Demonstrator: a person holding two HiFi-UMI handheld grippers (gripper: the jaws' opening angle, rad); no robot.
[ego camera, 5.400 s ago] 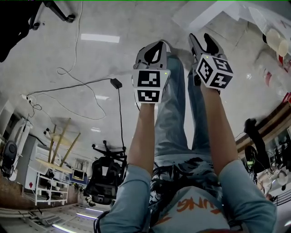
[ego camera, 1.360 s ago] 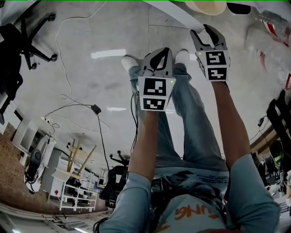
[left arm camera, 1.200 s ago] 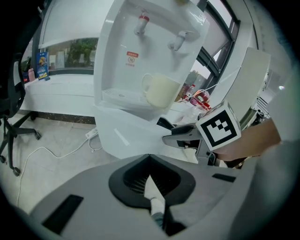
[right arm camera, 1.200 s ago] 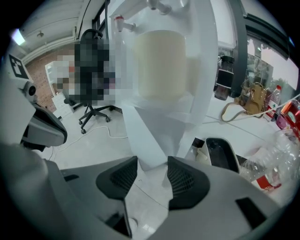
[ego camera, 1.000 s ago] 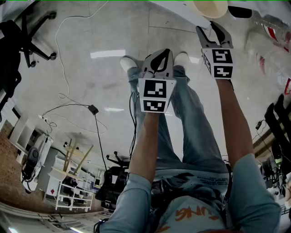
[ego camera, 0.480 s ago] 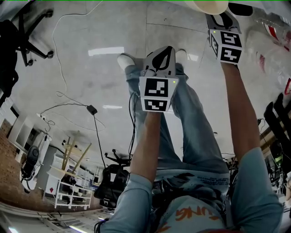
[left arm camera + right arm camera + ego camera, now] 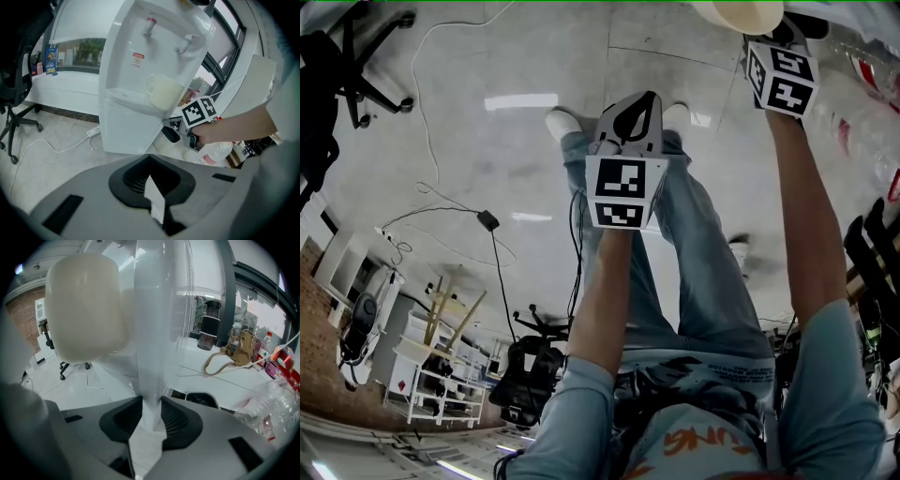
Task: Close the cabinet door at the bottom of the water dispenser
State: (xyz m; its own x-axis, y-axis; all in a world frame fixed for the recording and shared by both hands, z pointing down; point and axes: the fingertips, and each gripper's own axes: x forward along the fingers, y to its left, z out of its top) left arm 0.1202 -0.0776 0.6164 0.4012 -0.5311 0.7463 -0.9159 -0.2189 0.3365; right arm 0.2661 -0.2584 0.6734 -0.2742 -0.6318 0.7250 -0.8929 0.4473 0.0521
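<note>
Change over the last seconds: the right gripper (image 7: 149,420) has travelled forward and up to the water dispenser (image 7: 136,70), while the left gripper (image 7: 152,190) has stayed out in front of the person's legs, clenched on nothing and well apart from the machine. Right claw now straddles the thin edge of a white upright panel (image 7: 151,333), pads closed against both faces; judged to be the cabinet door, standing ajar and seen edge-on. The grasp looks made, so the remaining step is probably the swing shut. The left gripper view puts the right gripper low at the dispenser's side, below the drip tray. The cream cup (image 7: 84,305) sits on that tray, above and left of the held edge and apart from it, and should stay out of the door's path. A clear plastic bottle (image 7: 276,408) lies near on the right, limiting room there. A cable (image 7: 56,147) runs on the floor at the left of the dispenser's base. Hinge side not visible, so swing direction is unconfirmed.
</note>
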